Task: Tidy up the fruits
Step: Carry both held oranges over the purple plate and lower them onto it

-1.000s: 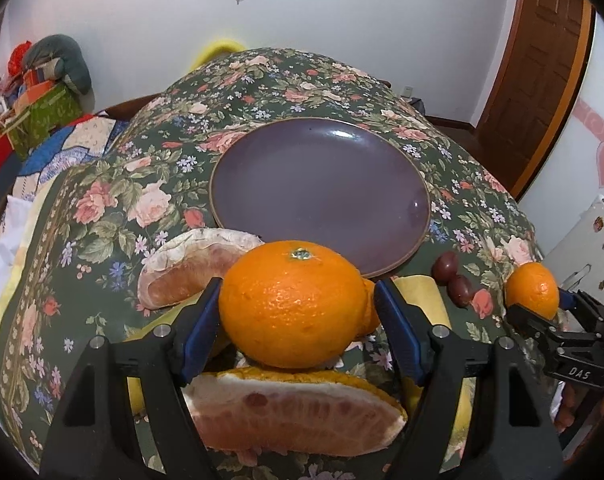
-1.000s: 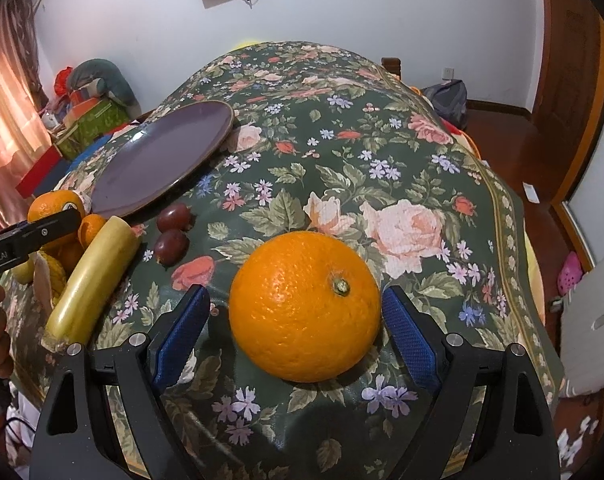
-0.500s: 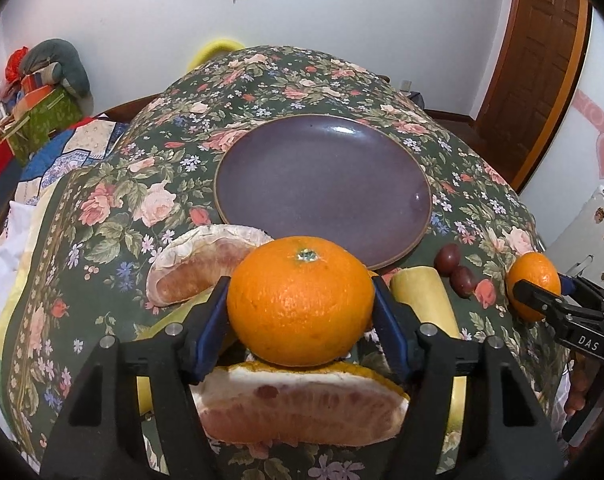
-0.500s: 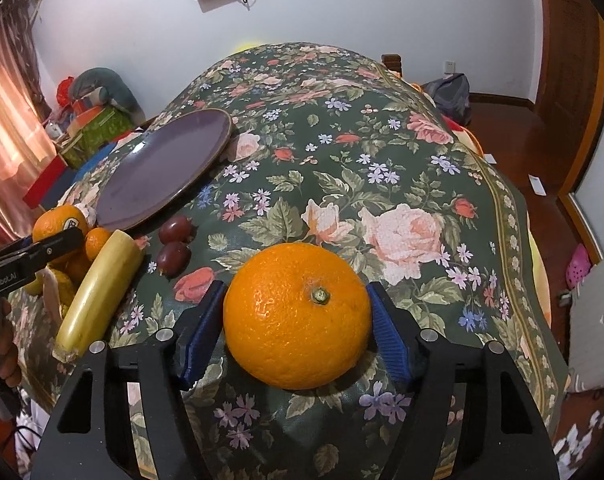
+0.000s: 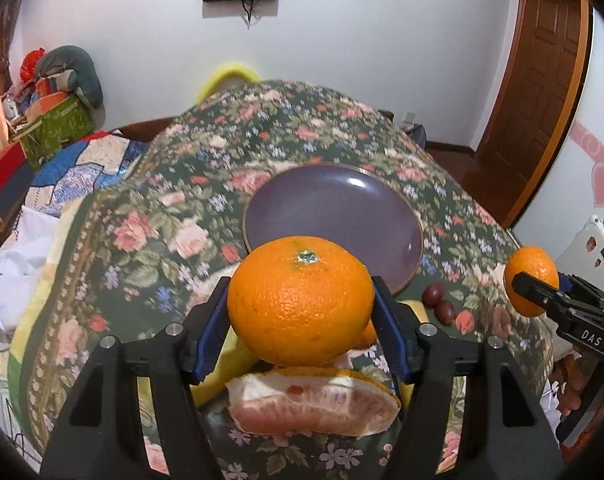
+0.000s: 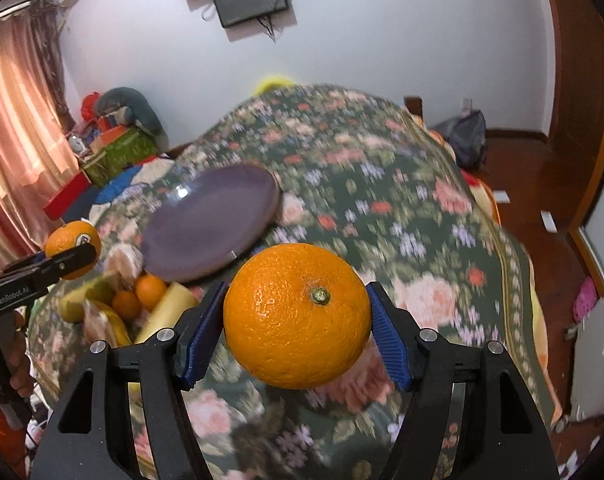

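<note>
My left gripper (image 5: 300, 304) is shut on a large orange (image 5: 300, 300), held in the air above a cut pomelo wedge (image 5: 313, 400). My right gripper (image 6: 297, 312) is shut on a second large orange (image 6: 298, 316), lifted clear of the floral cloth. An empty purple plate (image 5: 333, 216) lies just beyond the left orange; in the right wrist view the plate (image 6: 210, 220) sits up and to the left. Each view shows the other gripper with its fruit: the right orange (image 5: 531, 280) at the far right, the left orange (image 6: 73, 240) at the far left.
Two small dark red fruits (image 5: 439, 302) lie right of the plate. A pale yellow long fruit (image 6: 170, 308) and two small oranges (image 6: 140, 296) cluster by the pomelo. The floral tablecloth (image 6: 421, 240) drops away at its edges. Boxes and bedding (image 5: 54, 120) stand at the far left.
Both grippers closed onto their oranges, then rose, lifting them off the cloth. The plate and the other fruit now look smaller and farther below.
</note>
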Motion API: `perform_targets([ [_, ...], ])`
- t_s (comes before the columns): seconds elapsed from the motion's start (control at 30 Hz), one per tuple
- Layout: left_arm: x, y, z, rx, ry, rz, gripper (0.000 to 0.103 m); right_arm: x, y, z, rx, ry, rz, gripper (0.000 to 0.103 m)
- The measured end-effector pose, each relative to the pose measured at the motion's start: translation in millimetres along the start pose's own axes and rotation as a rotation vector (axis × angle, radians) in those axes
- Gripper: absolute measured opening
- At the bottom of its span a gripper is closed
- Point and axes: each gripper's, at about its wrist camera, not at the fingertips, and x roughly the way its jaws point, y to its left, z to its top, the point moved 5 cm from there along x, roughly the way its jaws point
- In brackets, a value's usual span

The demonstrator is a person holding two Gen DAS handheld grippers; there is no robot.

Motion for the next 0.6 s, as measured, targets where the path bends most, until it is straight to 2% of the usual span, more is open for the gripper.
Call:
perform_targets([
  [0.3, -11, 9, 29, -0.033, -0.077, -0.011, 0.066, 0, 21, 36, -0.037, -0.084, 0.032, 0.066],
  [0.6, 1, 16, 54, -0.065, -0.108, -0.020, 0.066, 11, 39, 69, -0.078, -0.153, 0.055, 0.066],
])
